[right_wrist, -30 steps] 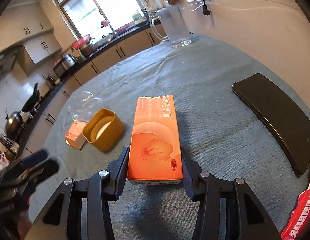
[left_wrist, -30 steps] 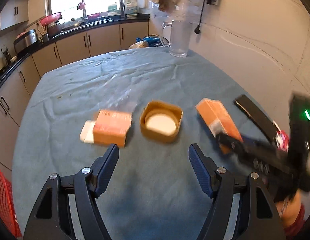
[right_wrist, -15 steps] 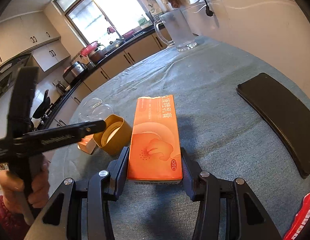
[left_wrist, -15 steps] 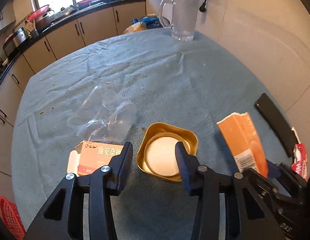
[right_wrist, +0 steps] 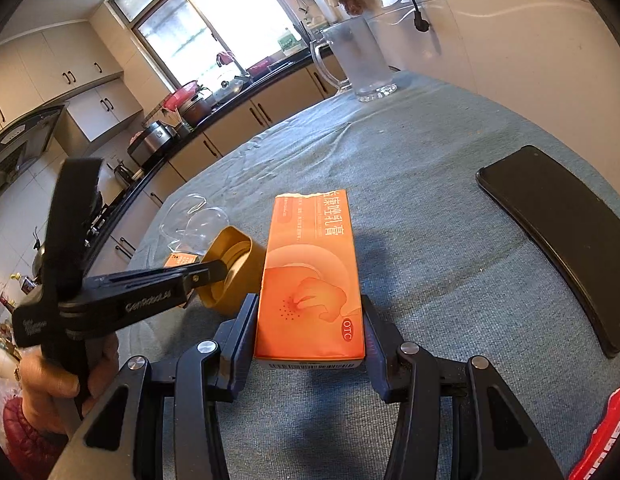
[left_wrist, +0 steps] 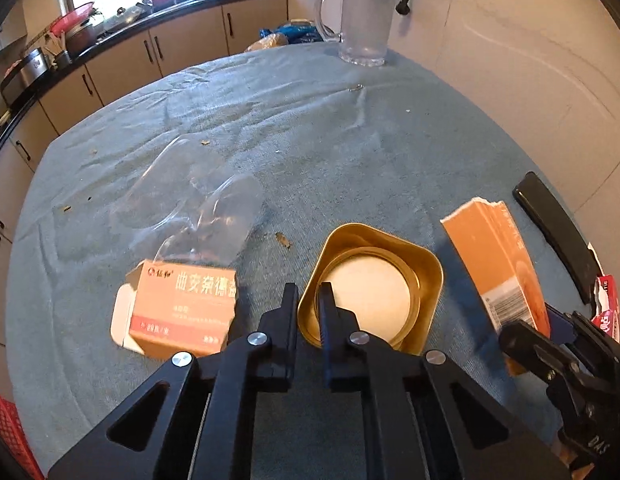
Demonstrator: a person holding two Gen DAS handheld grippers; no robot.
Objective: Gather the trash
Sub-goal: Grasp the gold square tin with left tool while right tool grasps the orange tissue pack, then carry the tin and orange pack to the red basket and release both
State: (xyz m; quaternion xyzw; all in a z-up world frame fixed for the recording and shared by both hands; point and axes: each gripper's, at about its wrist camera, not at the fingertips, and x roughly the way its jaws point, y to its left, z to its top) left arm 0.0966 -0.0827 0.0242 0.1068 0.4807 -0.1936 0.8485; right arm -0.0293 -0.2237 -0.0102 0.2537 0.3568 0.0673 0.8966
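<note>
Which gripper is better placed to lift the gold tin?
Left. The left gripper already has its jaws shut on the gold tin wall, while the right gripper is occupied holding the orange box.

Tin (left_wrist: 424,276) between boxes (left_wrist: 182,308) — on table (left_wrist: 310,140)

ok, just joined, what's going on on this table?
Trash pickup by a person with two tools. The left hand-held gripper has shut on the near wall of the gold tin, one finger inside and one outside. The right hand-held gripper clamps the long orange carton. A small orange box and a clear plastic wrapper lie loose on the tablecloth.
</note>
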